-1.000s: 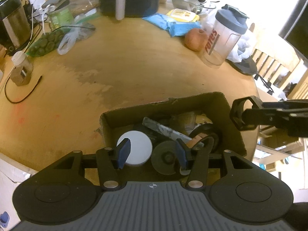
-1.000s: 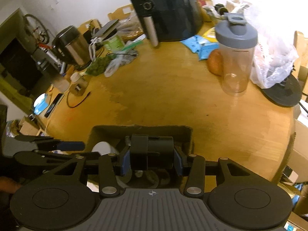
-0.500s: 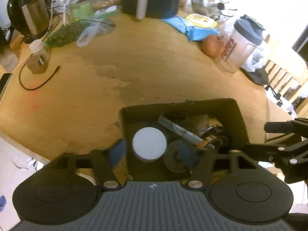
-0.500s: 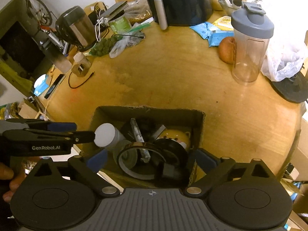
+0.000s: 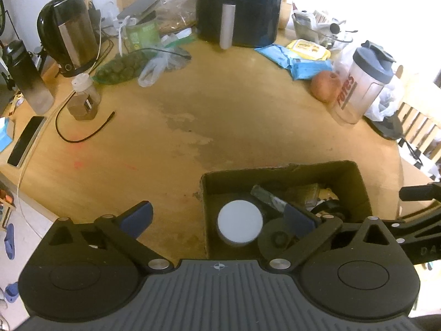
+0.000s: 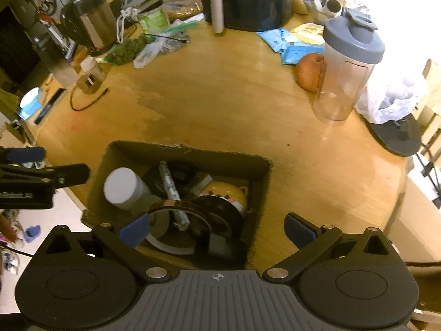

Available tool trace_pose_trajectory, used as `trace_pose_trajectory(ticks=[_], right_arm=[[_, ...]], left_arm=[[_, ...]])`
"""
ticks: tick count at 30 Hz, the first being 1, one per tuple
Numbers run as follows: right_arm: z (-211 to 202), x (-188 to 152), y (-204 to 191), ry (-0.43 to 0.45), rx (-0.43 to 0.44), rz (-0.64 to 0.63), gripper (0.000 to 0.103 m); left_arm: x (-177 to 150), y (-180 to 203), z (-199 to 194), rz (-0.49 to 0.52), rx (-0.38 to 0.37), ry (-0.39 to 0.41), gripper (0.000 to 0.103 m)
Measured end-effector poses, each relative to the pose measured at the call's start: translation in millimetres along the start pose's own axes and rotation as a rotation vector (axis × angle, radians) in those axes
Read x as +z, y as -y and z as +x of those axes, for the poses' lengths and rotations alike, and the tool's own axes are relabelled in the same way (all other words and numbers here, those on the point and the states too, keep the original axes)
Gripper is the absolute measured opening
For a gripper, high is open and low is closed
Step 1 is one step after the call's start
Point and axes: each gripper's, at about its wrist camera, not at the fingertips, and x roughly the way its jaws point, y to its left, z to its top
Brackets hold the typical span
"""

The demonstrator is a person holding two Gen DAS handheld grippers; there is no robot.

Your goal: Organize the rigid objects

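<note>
The left gripper (image 5: pixel 219 218) stands with its jaws spread as wide as they go, having just been opening, and nothing is held between them: its left blue pad hangs over bare tabletop (image 5: pixel 220 115), while its right pad reaches over the near left part of the cardboard box (image 5: pixel 278 175). The right gripper (image 6: pixel 217 230) is equally wide and empty, its jaws also having just been opening; its left pad hangs above the box's contents and its right pad hangs over the tabletop just outside the box's right wall. The box sits at the near edge of the wooden tabletop and holds the rigid objects: a white-capped jar (image 6: pixel 122 186) upright in the left corner, a slim grey stick (image 6: pixel 172 193) lying across the middle, a black ring-shaped piece (image 6: pixel 193 220) at the front, and a tan bear-faced item (image 6: pixel 228 194) toward the right. Farther out stand a clear shaker bottle (image 6: pixel 346 66) with a grey lid, an apple (image 6: pixel 308 73) just beside it, blue packets (image 5: pixel 295 63), a black air fryer (image 5: pixel 239 5) at the back and a kettle (image 5: pixel 69 30) at the far left.
</note>
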Motion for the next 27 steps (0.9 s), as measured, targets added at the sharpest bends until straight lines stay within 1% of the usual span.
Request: trace_pose_trajectory(ticks=[5,13,20,27], right_arm=[[4.9,-1.4,-1.1,-0.053,-0.044,-0.013,0.103],[18.3,-11.9,-4.9,-0.160,-0.065,-0.051,0.103],[24.7,-19.1,-6.9,-0.219,-0.099,-0.081,0.103],[33.7,-27.9,-9.5,-0.268,-0.119,-0.121,0.103]], left_arm=[[-1.7,2.8,0.5,0.033,-0.002,-0.040,0.103],[-15.0,8.4,8.9,0.079,-0.023,-0.148,0.103],[-30.1,11.9,19.8,0.121,0.014,-0.243,0.103],[-35.9,7.8,25.7,0.111,0.017,-0.293,0.103]])
